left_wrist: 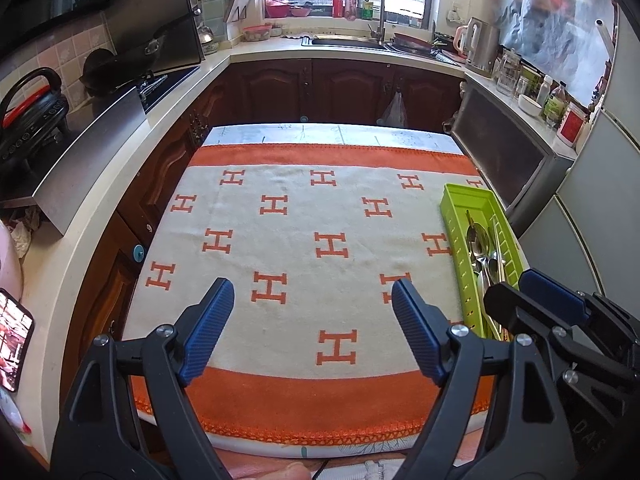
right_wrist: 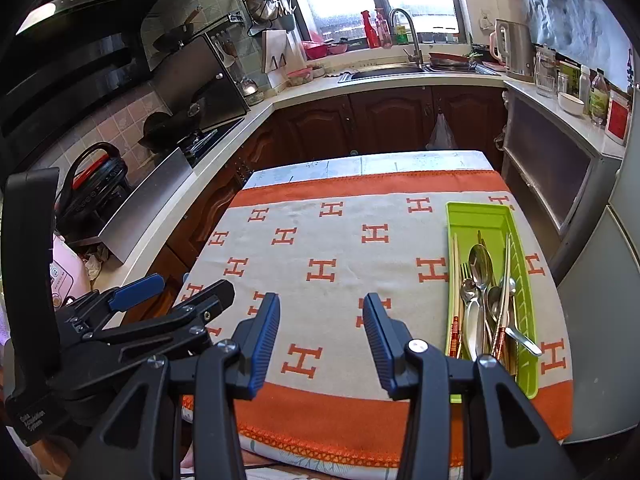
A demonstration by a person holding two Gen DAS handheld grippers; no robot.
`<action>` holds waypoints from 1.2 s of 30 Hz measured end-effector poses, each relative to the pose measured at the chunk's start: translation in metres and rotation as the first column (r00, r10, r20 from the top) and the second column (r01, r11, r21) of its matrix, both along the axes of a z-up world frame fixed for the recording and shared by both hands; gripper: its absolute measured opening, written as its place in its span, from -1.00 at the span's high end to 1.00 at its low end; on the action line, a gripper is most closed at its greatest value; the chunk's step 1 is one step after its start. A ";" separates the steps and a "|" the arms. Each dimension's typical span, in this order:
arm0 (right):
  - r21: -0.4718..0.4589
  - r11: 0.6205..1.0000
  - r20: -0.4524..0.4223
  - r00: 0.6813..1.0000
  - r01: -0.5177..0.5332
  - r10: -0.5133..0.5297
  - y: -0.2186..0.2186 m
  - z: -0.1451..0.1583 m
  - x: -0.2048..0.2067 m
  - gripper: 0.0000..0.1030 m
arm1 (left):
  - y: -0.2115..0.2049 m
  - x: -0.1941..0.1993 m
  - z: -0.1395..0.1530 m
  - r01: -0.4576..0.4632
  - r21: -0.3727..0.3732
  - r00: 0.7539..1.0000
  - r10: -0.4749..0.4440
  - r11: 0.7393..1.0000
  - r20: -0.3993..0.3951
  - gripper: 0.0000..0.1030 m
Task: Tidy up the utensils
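Kitchen counters (right_wrist: 280, 98) ring towel (right_wrist: 340, 248); green tray (right_wrist: 476, 216) holds utensils (right_wrist: 486, 300).

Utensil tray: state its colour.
Lime green utensil tray; clearest in the right wrist view.

In the left wrist view the right hand-held gripper (left_wrist: 516, 284) at four o'clock hides the near end of the green tray (left_wrist: 460, 216) and the handles of its spoons (left_wrist: 478, 240). The tabletop (left_wrist: 248, 446) near edge is cut off at six o'clock. Bottle labels at two o'clock are too small to read.
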State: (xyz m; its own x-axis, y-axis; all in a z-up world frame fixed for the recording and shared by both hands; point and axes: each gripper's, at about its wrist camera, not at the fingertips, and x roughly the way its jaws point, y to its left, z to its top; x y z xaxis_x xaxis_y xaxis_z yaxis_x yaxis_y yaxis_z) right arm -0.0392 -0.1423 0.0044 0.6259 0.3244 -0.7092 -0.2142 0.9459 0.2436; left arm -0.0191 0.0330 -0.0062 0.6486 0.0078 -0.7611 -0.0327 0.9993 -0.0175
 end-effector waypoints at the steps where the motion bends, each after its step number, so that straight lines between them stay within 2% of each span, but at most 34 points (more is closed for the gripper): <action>1: 0.001 1.000 -0.002 1.000 0.001 -0.001 0.000 0.000 0.000 0.16 | 0.000 0.000 0.000 0.000 0.000 1.000 0.000 1.000 -0.001 -0.54; 36: 0.007 1.000 -0.016 1.000 0.006 -0.006 0.000 -0.004 0.006 0.16 | -0.001 0.007 -0.008 0.003 0.001 1.000 -0.003 1.000 -0.015 -0.54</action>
State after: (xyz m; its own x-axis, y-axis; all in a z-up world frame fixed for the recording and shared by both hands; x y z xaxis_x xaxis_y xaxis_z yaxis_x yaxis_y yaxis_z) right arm -0.0328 -0.1427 0.0001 0.6163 0.3257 -0.7170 -0.2049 0.9454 0.2533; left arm -0.0123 0.0315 -0.0138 0.6369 0.0068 -0.7709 -0.0304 0.9994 -0.0162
